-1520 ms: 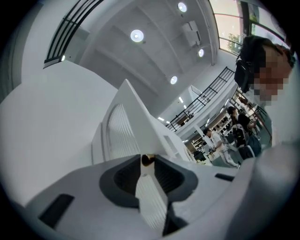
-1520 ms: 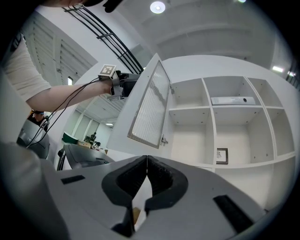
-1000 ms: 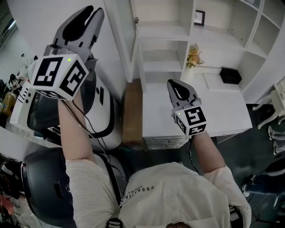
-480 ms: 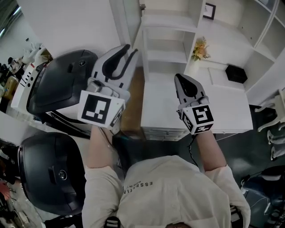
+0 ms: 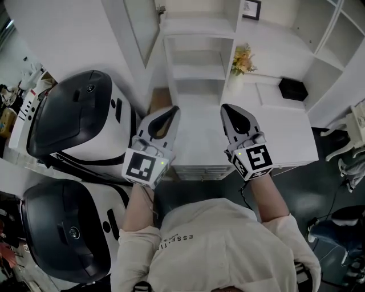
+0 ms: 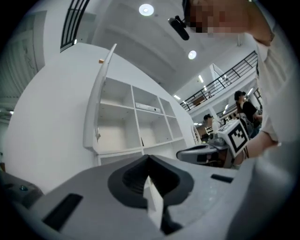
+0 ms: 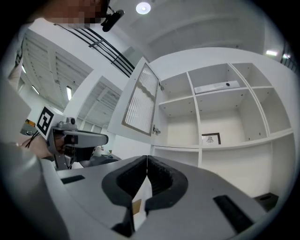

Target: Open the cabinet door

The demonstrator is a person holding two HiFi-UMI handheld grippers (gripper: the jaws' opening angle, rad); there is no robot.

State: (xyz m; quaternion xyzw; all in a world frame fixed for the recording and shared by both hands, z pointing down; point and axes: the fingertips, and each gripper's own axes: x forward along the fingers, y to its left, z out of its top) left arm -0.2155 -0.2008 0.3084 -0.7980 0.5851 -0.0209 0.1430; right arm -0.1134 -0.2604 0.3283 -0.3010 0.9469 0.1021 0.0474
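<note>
The cabinet door (image 5: 138,27) stands swung open at the top left of the head view, a tall white panel hinged on the left side of the white shelf unit (image 5: 197,43); from the right gripper view it shows a slatted panel on its face and a small knob near its free edge, and the compartments behind it lie in plain sight.

The left gripper (image 5: 171,112) hangs low in front of the person, above the left edge of the white desk (image 5: 291,137), just beside the upper of 2 black-and-white rounded machines (image 5: 80,122); its jaws have just been closing and now meet tip to tip, with nothing between them. It is well apart from the door and touches nothing.

The right gripper (image 5: 227,109) is held near it on the right, over the desk top; its jaws are likewise pressed together and empty. The 2 grippers point roughly the same way, toward the shelves, each with its marker cube (image 5: 255,159) nearest the person's wrist.

On the shelf unit sit a small framed picture (image 5: 250,8) in an upper compartment, a bunch of yellow flowers (image 5: 243,58) lower down, and a black box (image 5: 293,90) toward the right; a drawer block (image 5: 199,170) shows under the desk edge between the 2 forearms. The person wears a cream shirt (image 5: 217,245).
</note>
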